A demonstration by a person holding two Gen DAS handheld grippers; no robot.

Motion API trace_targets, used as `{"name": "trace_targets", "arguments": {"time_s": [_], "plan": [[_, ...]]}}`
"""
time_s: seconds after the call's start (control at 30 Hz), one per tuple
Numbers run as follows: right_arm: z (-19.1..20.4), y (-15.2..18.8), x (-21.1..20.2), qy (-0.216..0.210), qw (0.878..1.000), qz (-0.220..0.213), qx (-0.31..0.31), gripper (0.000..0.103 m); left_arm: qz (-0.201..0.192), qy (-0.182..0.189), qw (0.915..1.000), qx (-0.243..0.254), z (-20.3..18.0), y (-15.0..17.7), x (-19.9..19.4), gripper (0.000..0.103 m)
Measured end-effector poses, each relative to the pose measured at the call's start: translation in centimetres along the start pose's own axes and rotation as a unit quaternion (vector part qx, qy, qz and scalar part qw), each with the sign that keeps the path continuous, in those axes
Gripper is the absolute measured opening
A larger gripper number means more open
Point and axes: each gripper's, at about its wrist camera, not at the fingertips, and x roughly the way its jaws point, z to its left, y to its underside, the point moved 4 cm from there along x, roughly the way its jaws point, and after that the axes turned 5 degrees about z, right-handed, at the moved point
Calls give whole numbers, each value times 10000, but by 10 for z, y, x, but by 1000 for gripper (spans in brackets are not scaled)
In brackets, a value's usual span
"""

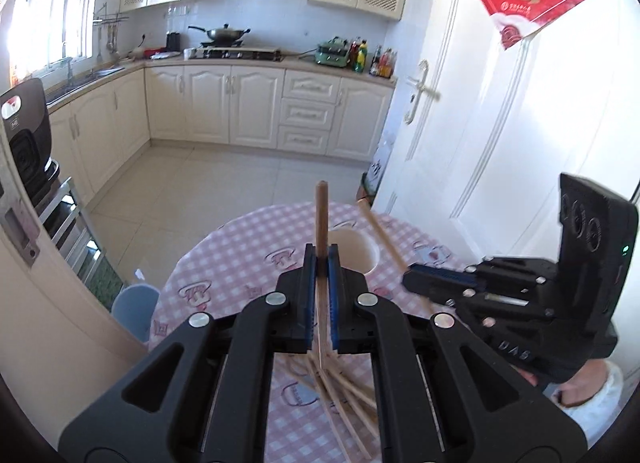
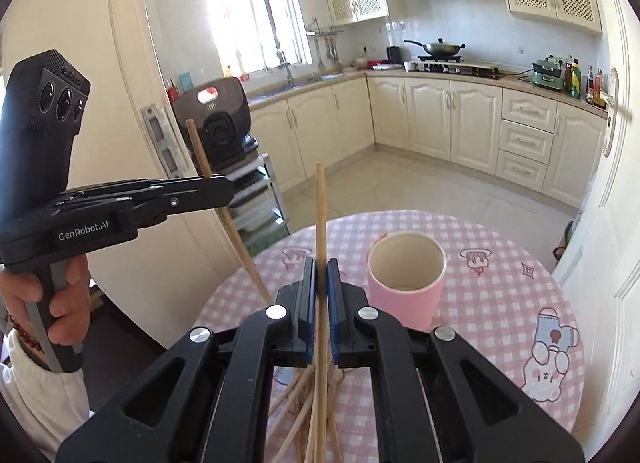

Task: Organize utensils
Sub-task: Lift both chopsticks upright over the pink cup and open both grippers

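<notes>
Chopsticks point(image 2: 320, 223) clamped upright, one per gripper: left gripper point(image 1: 321, 263), right gripper point(image 2: 320, 275). Likely for dropping end-first into pink cup point(image 2: 404, 295). Loose pile point(image 2: 304, 415) remains below.

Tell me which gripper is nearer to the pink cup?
Right, though only slightly. The right gripper holds its chopstick just left of the pink cup. The left gripper sits farther left, holding another chopstick.

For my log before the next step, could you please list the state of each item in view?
Left gripper: shut on a wooden chopstick.
Right gripper: shut on a second chopstick.
Pink cylindrical cup: upright, looks empty.
Loose chopsticks: piled on the checked tablecloth.
</notes>
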Motion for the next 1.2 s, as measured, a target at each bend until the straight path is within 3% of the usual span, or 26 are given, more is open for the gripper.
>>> {"name": "trace_targets", "arguments": {"time_s": [0.13, 0.23, 0.53, 0.77, 0.97, 1.2], "plan": [[-8, -10, -9, -128, 9997, -167, 96, 4, -151, -101, 9998, 124, -14, -16, -7, 6], [-10, -17, -12, -148, 9992, -314, 185, 4, -268, 123, 9995, 119, -23, -25, -12, 6], [-16, -53, -35, 519, 9938, -983, 77, 4, -894, -54, 9958, 202, -42, -62, -22, 6], [-20, -70, -34, 1173, 9833, -1384, -166, 4, -1283, 1, 9915, -227, -31, -83, -14, 6], [-33, -51, -16, 1275, 9834, -1286, -132, 4, -1121, -120, 9934, -212, -30, -75, 18, 6], [-45, -24, 9, 1223, 9884, -899, -22, 4, -485, -248, 9985, -37, -26, -49, 64, 6]]}}
